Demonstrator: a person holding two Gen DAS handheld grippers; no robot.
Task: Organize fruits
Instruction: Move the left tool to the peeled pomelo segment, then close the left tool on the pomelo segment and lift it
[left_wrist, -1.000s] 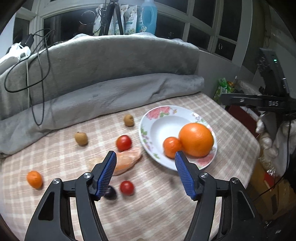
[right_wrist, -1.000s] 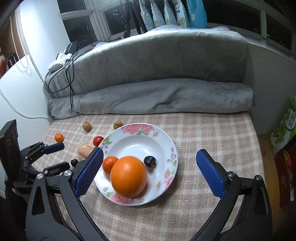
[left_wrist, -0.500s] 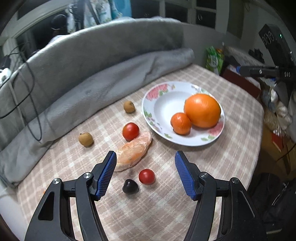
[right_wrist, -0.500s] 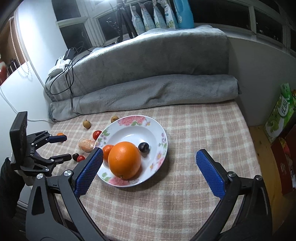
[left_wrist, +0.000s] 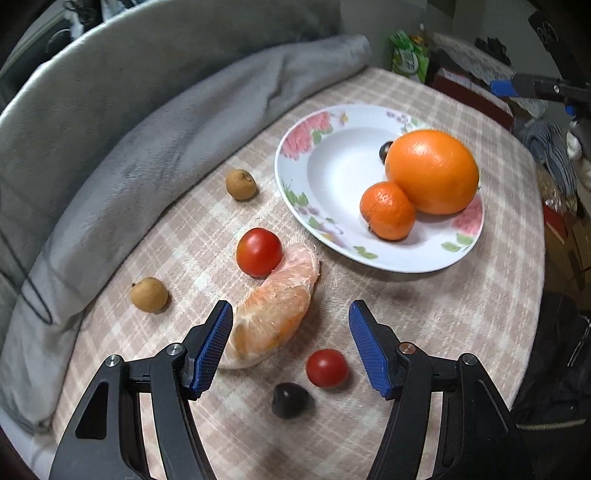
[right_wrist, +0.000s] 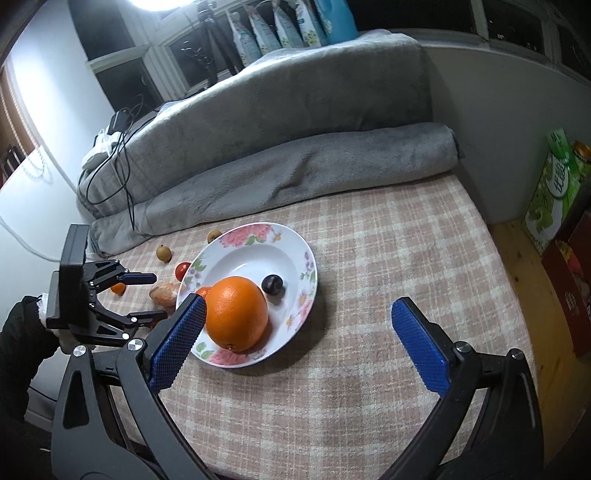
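Note:
A floral white plate (left_wrist: 332, 166) (right_wrist: 295, 254) holds a big orange (left_wrist: 431, 171) (right_wrist: 236, 318), a mandarin (left_wrist: 388, 210) and a dark grape (right_wrist: 272, 284). On the checked cloth lie a peeled citrus segment (left_wrist: 275, 310), two cherry tomatoes (left_wrist: 259, 252) (left_wrist: 327, 367), a dark grape (left_wrist: 290, 399) and two brown longans (left_wrist: 241, 184) (left_wrist: 149, 294). My left gripper (left_wrist: 291, 347) is open and low over the segment and the near tomato. It also shows in the right wrist view (right_wrist: 147, 295). My right gripper (right_wrist: 295, 341) is open and empty, held back from the plate.
Rolled grey blankets (left_wrist: 166, 122) (right_wrist: 295, 170) bound the far side of the table. The table edge drops off at the right, with boxes (right_wrist: 557, 192) on the floor. Cables (right_wrist: 122, 162) hang over the blanket at the left.
My left gripper has moved forward and down toward the peeled segment and loose fruits. My right gripper has pulled back from the plate. Both stayed open.

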